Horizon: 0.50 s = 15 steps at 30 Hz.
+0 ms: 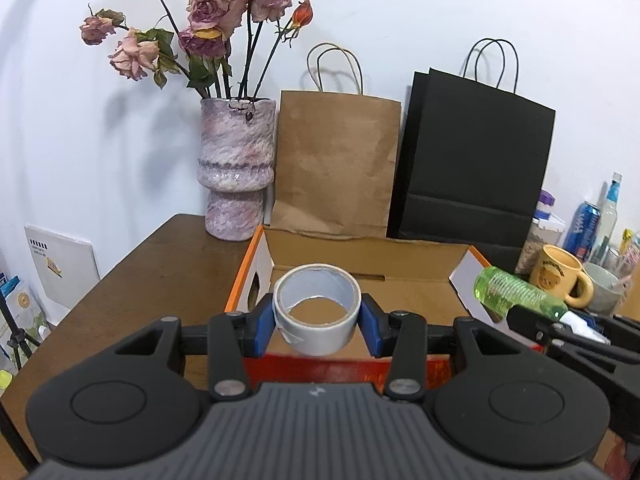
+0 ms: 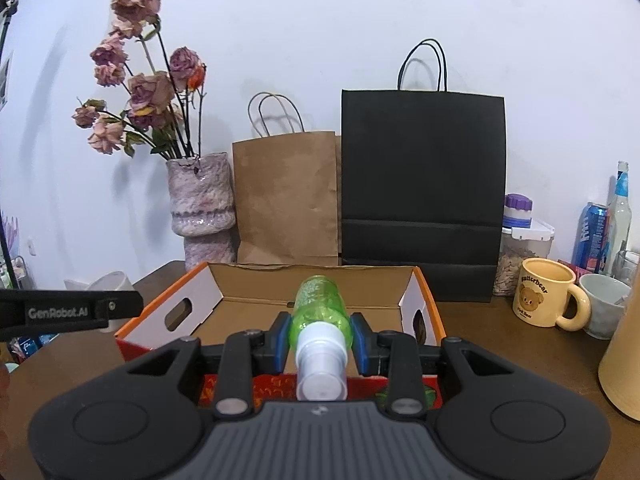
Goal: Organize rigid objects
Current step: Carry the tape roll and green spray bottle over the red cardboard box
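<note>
My left gripper (image 1: 318, 320) is shut on a grey roll of tape (image 1: 318, 308), its blue pads pressing both sides, and it hangs above the near part of an open cardboard box (image 1: 400, 264) with an orange rim. My right gripper (image 2: 320, 338) is shut on a small green bottle (image 2: 320, 306) with a white cap that points back at the camera. It hovers over the front edge of the same box (image 2: 312, 276), whose inside looks bare. The green bottle (image 1: 516, 290) and the right gripper's black body also show at the right of the left wrist view.
Behind the box stand a pink vase of dried roses (image 1: 236, 172), a brown paper bag (image 1: 336, 164) and a black paper bag (image 1: 476, 168). To the right are a yellow bear mug (image 2: 548, 300), a grey cup (image 2: 604, 308), a seed jar (image 2: 520, 252), a blue can (image 2: 592, 236) and a glass bottle (image 2: 620, 216).
</note>
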{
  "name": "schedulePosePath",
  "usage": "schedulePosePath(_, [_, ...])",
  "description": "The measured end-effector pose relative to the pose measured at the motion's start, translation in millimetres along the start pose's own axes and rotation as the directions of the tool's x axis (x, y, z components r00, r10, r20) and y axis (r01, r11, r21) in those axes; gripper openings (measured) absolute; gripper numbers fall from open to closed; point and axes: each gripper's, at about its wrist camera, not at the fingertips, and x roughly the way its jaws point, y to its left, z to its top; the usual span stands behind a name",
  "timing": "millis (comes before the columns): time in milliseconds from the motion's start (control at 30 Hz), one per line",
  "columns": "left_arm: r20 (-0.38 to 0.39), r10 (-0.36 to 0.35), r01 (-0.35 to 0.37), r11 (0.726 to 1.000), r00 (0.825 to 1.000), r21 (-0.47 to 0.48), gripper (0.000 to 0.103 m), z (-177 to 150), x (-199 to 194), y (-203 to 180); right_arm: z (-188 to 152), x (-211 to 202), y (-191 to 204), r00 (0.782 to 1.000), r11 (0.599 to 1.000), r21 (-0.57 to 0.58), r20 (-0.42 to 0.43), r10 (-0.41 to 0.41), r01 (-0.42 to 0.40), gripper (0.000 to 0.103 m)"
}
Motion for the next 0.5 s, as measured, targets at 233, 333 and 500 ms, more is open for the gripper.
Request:
schedulePosePath(233, [0.000, 0.013, -0.013, 1.000, 1.000, -0.001, 0.045, 12.9, 31.3, -6.0, 8.4, 34.8, -1.1, 1.000, 1.000, 0.000, -0.026, 0.009, -0.009, 0.030])
schedulePosePath(333, [-0.008, 0.022, -0.022, 1.000, 1.000, -0.001, 0.045, 17.2, 46.6, -6.6, 13.1, 50.1, -0.5, 0.999, 1.000, -0.005, -0.036, 0.013, -0.013, 0.030])
schedulePosePath(500, [-0.031, 0.035, -0.035, 0.999, 0.999, 0.003, 0.045, 22.5, 73.1, -5.7, 22.0, 73.8, 0.3, 0.999, 1.000, -0.012, -0.044, 0.022, -0.022, 0.030])
